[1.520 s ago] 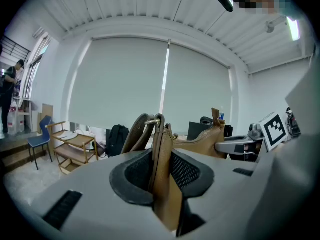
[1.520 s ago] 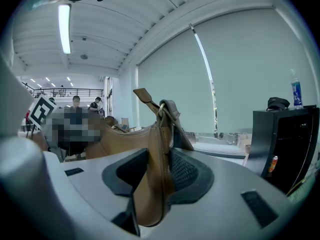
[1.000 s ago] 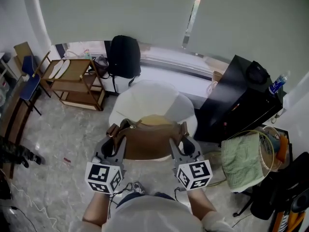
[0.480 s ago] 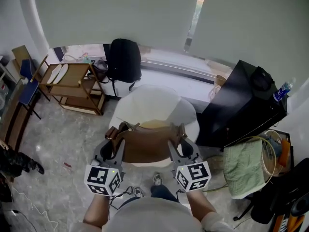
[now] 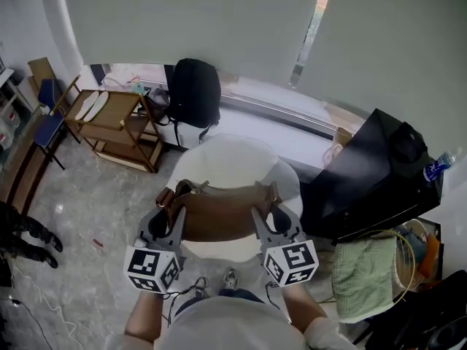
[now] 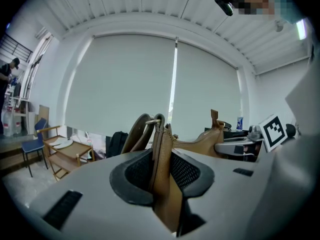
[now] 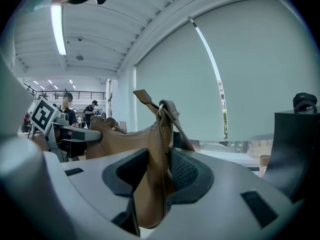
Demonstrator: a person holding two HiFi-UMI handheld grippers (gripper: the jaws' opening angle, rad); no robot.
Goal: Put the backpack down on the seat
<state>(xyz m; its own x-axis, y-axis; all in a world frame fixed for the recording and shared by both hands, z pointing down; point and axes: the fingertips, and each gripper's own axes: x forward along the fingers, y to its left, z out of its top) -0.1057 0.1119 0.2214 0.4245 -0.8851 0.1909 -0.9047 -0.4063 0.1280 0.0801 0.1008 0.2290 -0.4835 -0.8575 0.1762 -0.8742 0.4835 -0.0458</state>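
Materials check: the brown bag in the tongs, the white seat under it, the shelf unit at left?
The brown bag looks like leather or faux leather: matte, fine grain, seamed edge. Its strap ring is shiny metal. The white seat is smooth and plain, plastic or upholstery, can't tell. The shelf unit looks like light varnished wood.

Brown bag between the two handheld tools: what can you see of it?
The brown bag looks like smooth tan leather, curved along its zipped top, with a strap joined by a metal ring at each end. It is held upright and stretched between the left gripper and right gripper, each shut on one end. It hangs over the front of the white seat, apparently not resting on it.
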